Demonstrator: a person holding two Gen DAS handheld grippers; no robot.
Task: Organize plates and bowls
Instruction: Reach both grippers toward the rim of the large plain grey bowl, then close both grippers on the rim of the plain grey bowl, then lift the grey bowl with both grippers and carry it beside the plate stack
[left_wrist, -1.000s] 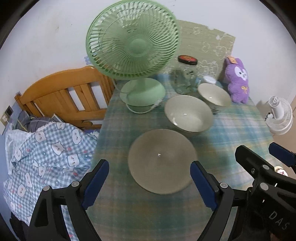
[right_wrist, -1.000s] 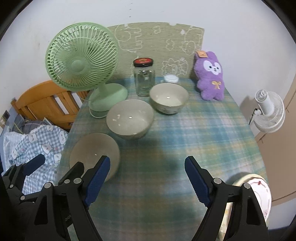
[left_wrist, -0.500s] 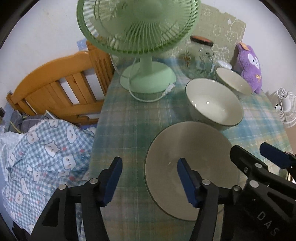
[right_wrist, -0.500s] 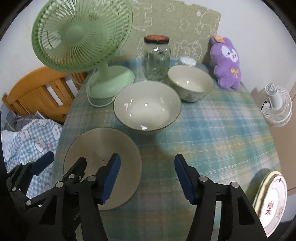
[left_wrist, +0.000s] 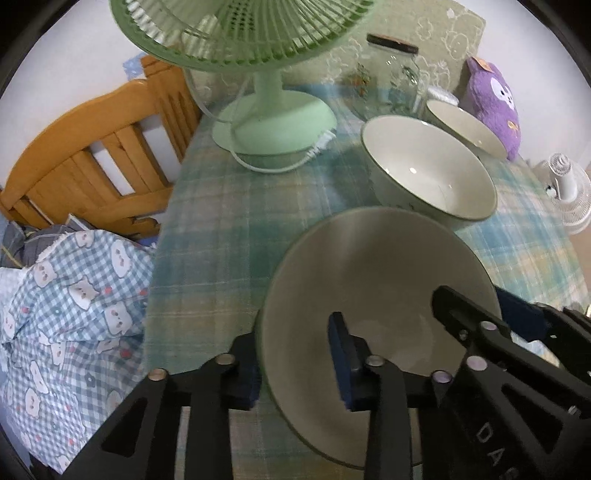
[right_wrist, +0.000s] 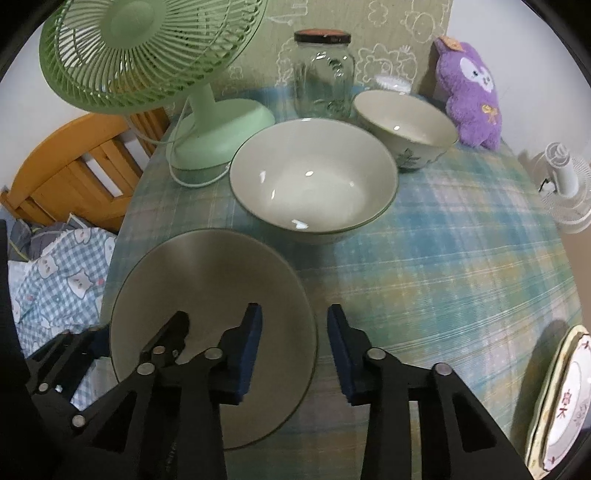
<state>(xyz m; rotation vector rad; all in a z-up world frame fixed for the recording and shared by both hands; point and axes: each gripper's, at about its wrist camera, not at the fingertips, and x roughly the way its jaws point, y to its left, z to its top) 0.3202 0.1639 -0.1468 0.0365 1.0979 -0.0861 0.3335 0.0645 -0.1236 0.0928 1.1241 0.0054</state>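
A round grey plate lies flat on the checked tablecloth near the table's front left. My left gripper straddles the plate's left rim; its jaws are closing, with a gap still showing at the inner pad. My right gripper straddles the right rim the same way, jaws closing and pads clear of the plate. Behind the plate stands a large cream bowl, and a smaller cream bowl behind that. Patterned plates lie stacked at the table's right edge.
A green desk fan with its cord stands at the back left, a glass jar and a purple plush toy along the back. A wooden frame and checked cloth lie left of the table. A white fan stands right.
Both grippers have come down and forward onto the grey plate. Their jaws have narrowed from wide apart and now sit over the plate's opposite rims.
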